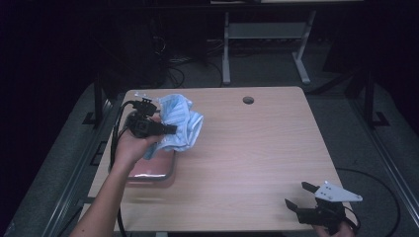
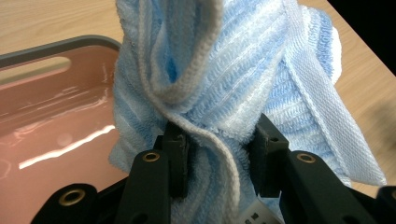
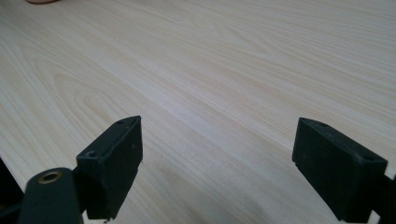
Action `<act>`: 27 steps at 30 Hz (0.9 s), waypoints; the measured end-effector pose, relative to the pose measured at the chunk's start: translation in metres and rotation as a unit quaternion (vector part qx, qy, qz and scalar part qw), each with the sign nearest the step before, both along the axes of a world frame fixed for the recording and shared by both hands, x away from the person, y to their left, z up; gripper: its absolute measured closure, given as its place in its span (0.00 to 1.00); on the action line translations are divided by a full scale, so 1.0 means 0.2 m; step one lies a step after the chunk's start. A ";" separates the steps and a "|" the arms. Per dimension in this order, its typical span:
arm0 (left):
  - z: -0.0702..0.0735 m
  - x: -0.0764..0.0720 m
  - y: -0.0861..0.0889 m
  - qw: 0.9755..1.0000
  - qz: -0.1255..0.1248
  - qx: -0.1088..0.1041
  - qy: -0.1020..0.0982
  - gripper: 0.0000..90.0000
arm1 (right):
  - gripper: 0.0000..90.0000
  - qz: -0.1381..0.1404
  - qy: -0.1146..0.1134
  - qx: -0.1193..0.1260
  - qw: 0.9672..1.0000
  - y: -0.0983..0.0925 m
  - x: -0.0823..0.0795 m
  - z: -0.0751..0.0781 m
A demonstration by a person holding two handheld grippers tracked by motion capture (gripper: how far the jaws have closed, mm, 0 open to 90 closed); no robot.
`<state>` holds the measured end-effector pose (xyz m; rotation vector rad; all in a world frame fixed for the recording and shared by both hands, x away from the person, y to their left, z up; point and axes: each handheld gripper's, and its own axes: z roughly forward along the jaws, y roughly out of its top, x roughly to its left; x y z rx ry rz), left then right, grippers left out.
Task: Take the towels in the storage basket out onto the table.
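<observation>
The left hand-held gripper, clamped on the bunched blue towel above the pink tray, needed firm pinching; the right hand-held gripper stood apart over the surface.

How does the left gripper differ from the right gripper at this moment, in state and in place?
The left black two-jaw gripper is shut on the light blue striped terry towel, while the right black two-jaw gripper is open and holds nothing. The left one is lifted over the pink tray with a grey rim at the table's left; the right one sits low at the wooden table's near right corner. Each is held in a hand.
</observation>
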<state>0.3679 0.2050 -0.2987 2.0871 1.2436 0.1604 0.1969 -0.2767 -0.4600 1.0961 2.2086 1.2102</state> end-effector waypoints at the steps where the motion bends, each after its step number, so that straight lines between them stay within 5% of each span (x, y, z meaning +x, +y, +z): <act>1: 0.00 0.00 -0.01 1.000 -0.002 0.001 -0.001 0.71 | 0.17 0.000 0.001 0.001 1.000 0.00 0.00 0.00; 27: -0.02 0.04 -0.24 0.999 -0.046 -0.006 -0.003 0.71 | 0.17 0.001 0.003 0.002 1.000 0.01 0.00 0.00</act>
